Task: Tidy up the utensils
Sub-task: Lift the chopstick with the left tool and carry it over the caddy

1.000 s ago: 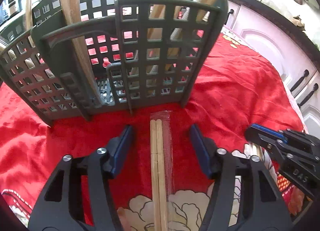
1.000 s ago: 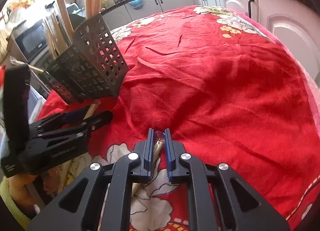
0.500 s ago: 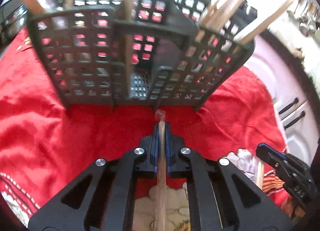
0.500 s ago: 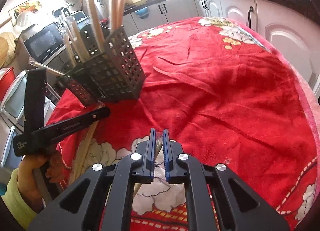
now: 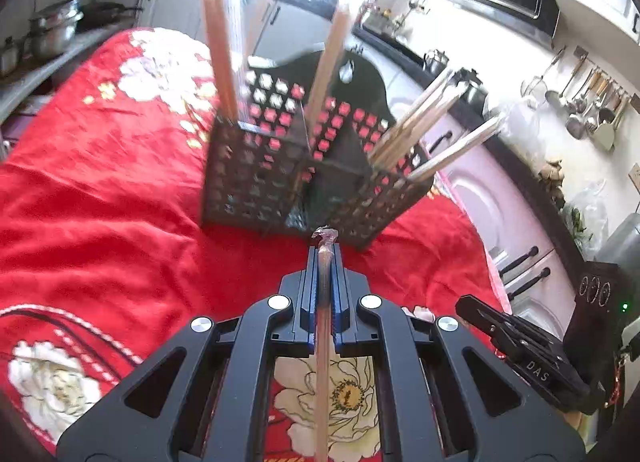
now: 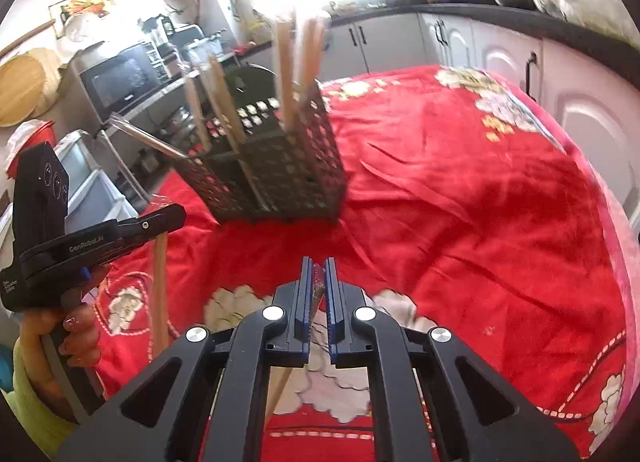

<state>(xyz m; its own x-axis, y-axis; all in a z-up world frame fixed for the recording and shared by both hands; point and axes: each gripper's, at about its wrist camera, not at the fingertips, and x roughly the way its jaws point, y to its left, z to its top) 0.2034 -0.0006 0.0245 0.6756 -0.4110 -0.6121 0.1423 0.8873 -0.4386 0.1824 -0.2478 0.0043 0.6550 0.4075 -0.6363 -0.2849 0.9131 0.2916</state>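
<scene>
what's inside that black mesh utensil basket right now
Wrapped chopstick pairs stand in the black mesh basket; more lean out of another compartment. The walls hide their lower ends and the basket floor.

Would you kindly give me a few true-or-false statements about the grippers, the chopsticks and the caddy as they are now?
1. The left gripper is shut on wrapped chopsticks. True.
2. The caddy is empty. False: several chopsticks stand in it.
3. The right gripper is open and empty. False: it is shut on another wrapped pair.
4. The caddy stands on a red cloth. True.
</scene>
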